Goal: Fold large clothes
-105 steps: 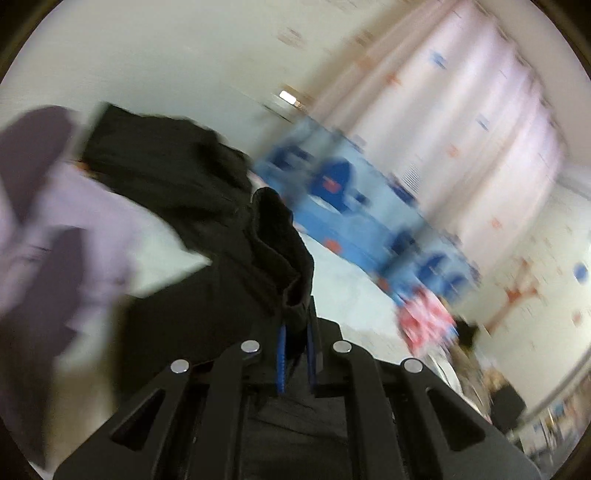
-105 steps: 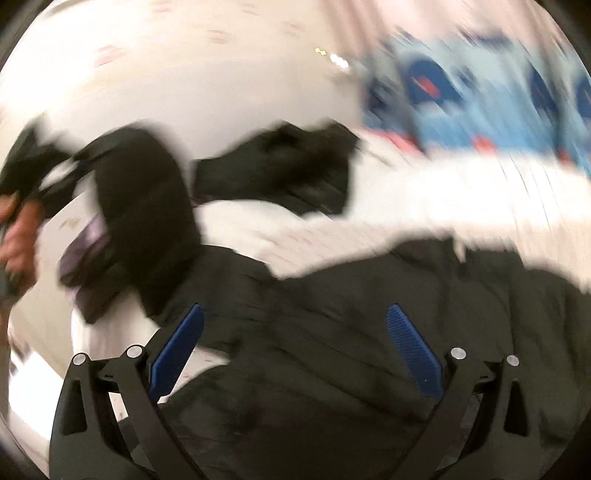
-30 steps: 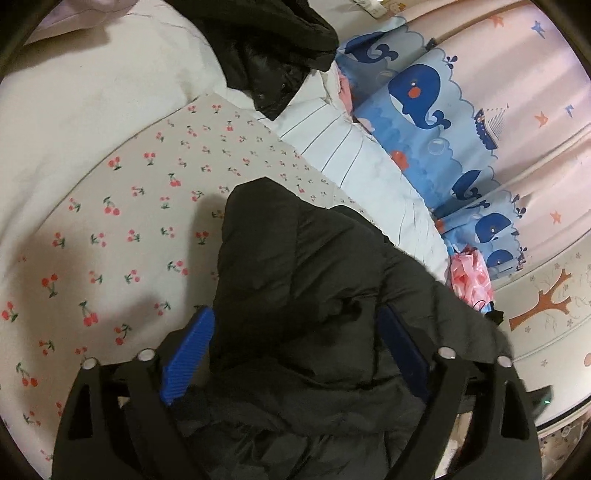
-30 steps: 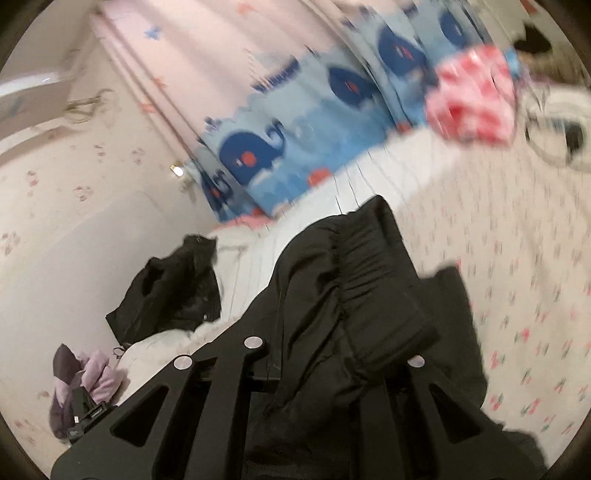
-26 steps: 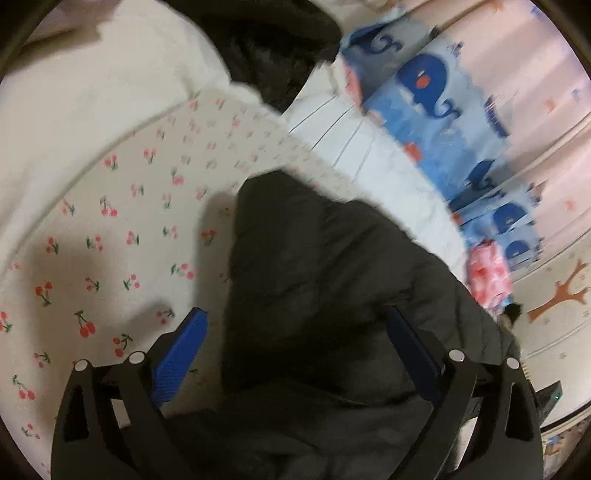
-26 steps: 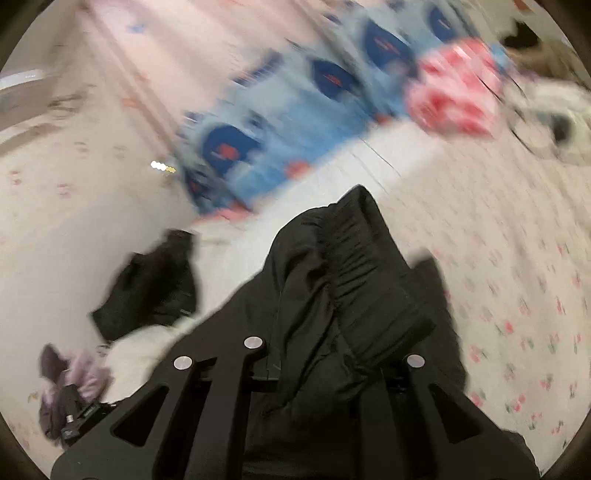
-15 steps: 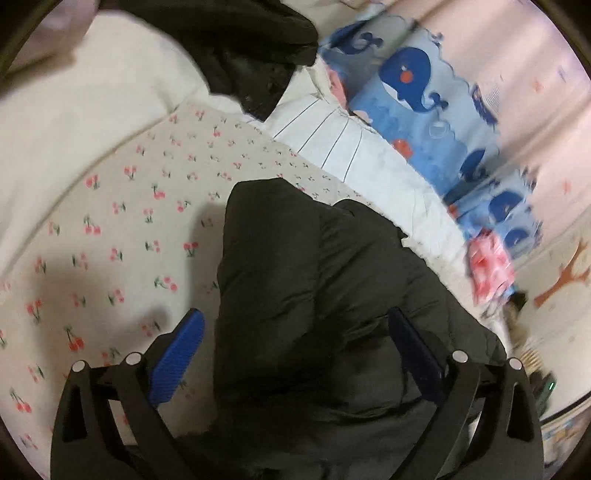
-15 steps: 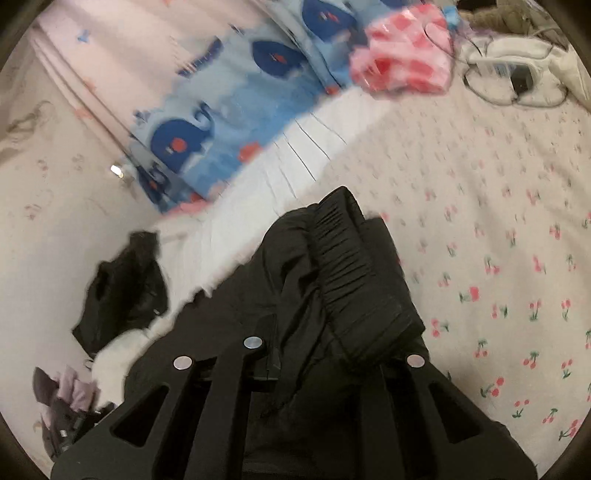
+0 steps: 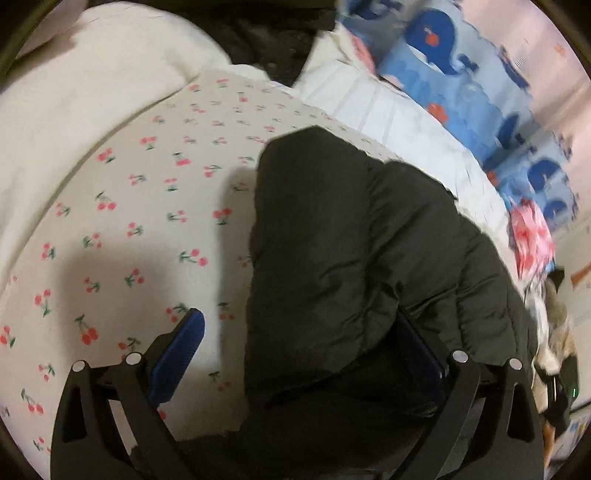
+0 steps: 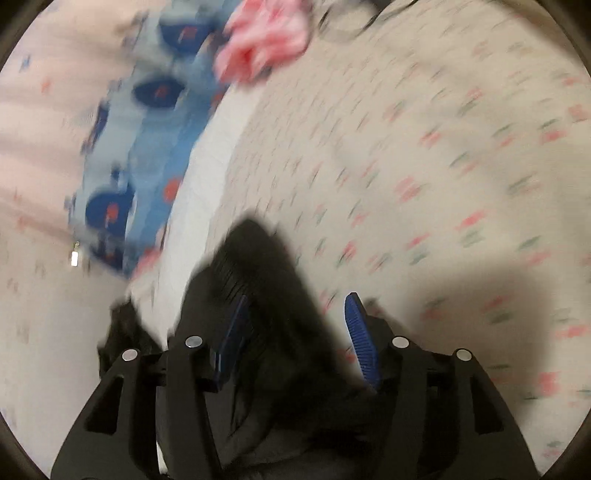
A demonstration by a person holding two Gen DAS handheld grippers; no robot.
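Note:
A black puffer jacket [image 9: 351, 251] lies on the cherry-print bed sheet [image 9: 122, 206]. My left gripper [image 9: 299, 343] is open, its blue pads wide apart, and the jacket's padded edge lies between them. In the right wrist view, which is blurred, my right gripper [image 10: 295, 325] is open, and the jacket's ribbed cuff [image 10: 255, 280] sits between its blue pads, against the left one.
A second black garment [image 9: 273, 40] lies at the head of the bed beside a white duvet [image 9: 74, 81]. A whale-print blue cloth [image 9: 461, 81] and a pink checked cloth [image 9: 532, 236] lie along the far side. Cables [image 10: 347, 18] lie on the sheet.
My right gripper has opened and let go of the jacket's cuff, and it has swung down toward the sheet. My left gripper stays open over the jacket and has shifted slightly.

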